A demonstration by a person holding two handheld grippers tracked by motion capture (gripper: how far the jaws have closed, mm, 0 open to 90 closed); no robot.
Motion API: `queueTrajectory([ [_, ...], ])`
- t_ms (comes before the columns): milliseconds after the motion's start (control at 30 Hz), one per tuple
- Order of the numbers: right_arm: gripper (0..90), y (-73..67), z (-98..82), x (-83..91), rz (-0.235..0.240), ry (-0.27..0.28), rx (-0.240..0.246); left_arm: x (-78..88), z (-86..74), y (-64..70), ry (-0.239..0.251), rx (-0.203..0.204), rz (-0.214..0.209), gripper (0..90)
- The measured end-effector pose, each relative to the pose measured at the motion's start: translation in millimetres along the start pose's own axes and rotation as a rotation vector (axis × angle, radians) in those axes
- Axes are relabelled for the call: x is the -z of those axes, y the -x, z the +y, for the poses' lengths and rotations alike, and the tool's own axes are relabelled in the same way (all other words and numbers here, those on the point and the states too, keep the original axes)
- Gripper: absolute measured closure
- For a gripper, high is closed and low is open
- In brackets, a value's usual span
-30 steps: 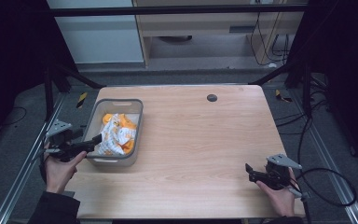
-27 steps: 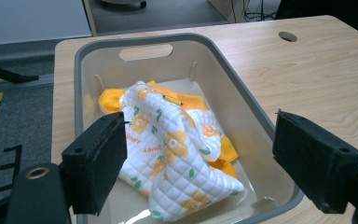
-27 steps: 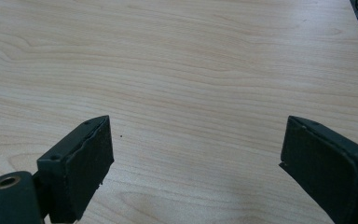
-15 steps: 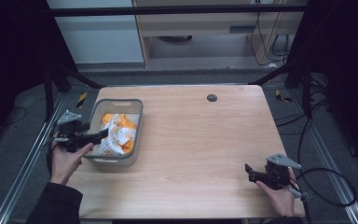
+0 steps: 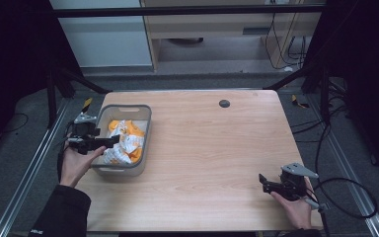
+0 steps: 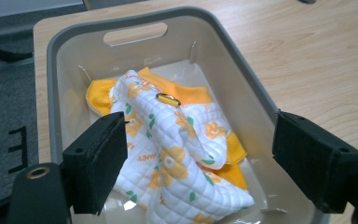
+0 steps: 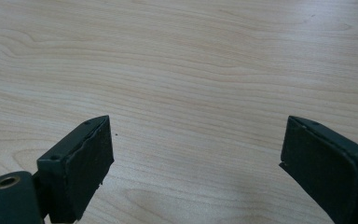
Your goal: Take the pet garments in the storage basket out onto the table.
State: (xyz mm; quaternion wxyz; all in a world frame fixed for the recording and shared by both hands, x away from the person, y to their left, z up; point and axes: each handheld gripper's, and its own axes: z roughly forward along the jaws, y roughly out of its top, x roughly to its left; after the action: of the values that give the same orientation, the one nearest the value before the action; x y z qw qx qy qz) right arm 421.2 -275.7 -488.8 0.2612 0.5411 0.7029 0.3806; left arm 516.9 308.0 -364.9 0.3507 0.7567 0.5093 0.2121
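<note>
Quilted white cloth [image 6: 177, 158] printed with orange flowers lies crumpled in the grey plastic bin [image 6: 51, 84], orange lining showing at its edges, and it fills most of the bin floor at the table's [image 5: 202, 148] left side. The left gripper [image 5: 109, 142] hangs over the bin's near-left rim with its jaws spread wide — in the left gripper view the two black pads frame the cloth from above, touching nothing. The step in hand looks like a reach down to pick the cloth out. To do it well, I would lower the jaws onto the raised fold that runs through the middle of the heap, just below the small yellow loop [image 6: 168, 99], since that ridge offers a doubled thickness to pinch. A flat patch would likely slip from the pads. Keep both pads inside the bin walls on the way down — the right-hand pad sits close to the rim and could catch it. Close only once the fold is between the pads, then lift straight up so the bin does not drag along. The right gripper [image 5: 265, 182] rests low near the table's front right corner, jaws likewise spread over bare wood, well apart from the bin; it could steady the bin if it shifts.
</note>
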Motion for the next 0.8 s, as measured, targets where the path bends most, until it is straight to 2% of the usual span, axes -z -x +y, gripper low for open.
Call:
queueTrajectory([
  [400,9.1,-0.1,0.1,0.1,0.007,-0.005,-0.005,-21.3,6.6,-2.7,-0.055,-0.004,0.015,17.4],
  [800,9.1,0.8,-0.4,-1.0,0.004,-0.011,0.0,-39.3,8.0,-9.7,-0.115,0.012,0.021,17.9],
])
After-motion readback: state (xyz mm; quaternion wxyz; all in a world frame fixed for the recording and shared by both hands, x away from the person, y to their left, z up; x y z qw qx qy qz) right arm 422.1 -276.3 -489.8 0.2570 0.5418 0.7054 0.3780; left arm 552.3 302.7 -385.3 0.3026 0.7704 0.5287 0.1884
